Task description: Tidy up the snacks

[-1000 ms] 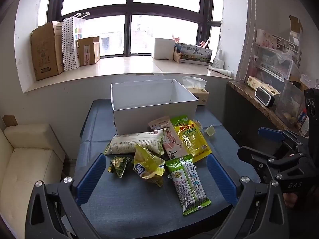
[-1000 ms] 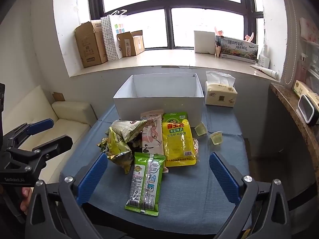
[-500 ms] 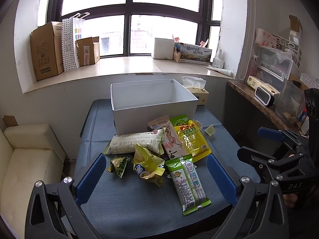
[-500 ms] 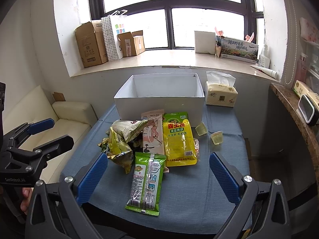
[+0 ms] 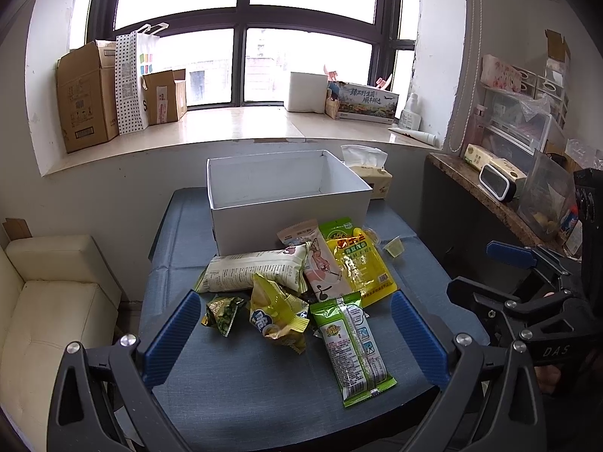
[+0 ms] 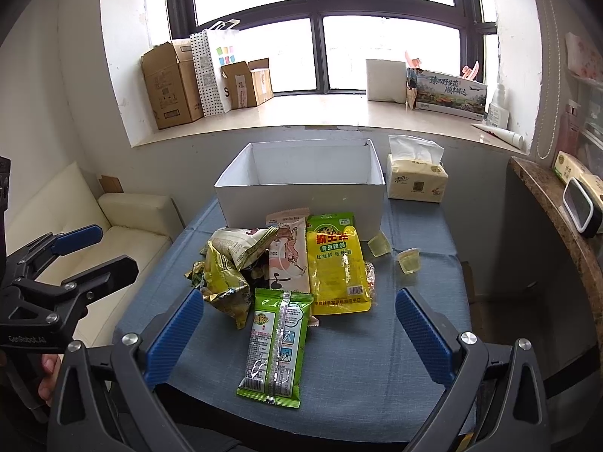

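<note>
A pile of snack packets lies on the blue table in front of an empty white box. Nearest me is a green packet. Behind it lie a yellow pouch, a pink packet, a long pale bag, a crumpled yellow-green bag and a small dark green packet. Two jelly cups sit to the right. My left gripper and right gripper both hover open near the table's front edge, holding nothing.
A tissue pack stands right of the box. A cream sofa is to the left, a dark counter with a clock and bins to the right. Cardboard boxes line the windowsill behind.
</note>
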Demonstrator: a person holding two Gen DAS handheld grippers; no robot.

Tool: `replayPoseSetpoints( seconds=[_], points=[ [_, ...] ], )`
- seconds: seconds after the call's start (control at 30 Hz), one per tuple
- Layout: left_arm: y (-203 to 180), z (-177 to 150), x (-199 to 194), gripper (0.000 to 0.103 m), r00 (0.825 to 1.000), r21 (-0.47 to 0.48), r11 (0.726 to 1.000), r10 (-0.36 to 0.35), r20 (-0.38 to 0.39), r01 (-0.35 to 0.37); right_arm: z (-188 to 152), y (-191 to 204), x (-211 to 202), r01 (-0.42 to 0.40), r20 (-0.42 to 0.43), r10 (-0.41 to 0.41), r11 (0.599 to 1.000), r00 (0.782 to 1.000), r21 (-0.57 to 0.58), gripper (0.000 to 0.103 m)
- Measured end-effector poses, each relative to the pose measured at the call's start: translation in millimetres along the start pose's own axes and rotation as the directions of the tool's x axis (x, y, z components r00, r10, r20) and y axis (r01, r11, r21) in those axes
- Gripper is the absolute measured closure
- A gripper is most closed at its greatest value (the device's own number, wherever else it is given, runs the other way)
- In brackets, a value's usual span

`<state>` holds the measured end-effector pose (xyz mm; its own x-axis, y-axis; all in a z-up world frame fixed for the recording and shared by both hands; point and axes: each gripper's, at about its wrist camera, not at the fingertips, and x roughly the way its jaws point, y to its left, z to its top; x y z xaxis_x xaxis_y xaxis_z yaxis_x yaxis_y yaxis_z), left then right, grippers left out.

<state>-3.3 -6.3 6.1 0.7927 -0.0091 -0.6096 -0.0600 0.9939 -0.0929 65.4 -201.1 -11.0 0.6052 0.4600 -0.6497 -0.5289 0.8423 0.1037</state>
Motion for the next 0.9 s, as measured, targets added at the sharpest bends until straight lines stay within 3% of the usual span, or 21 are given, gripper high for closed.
replayPoseSetpoints(
  seconds=[0.9],
  points=[
    [2.6,0.1,0.4,0.000,1.000,-0.008,1.000,0.003,-0.007,-0.003,-0.9,0.7,1.1,0.000,-0.008,0.000,1.000,1.000,0.002,0.000]
  ],
)
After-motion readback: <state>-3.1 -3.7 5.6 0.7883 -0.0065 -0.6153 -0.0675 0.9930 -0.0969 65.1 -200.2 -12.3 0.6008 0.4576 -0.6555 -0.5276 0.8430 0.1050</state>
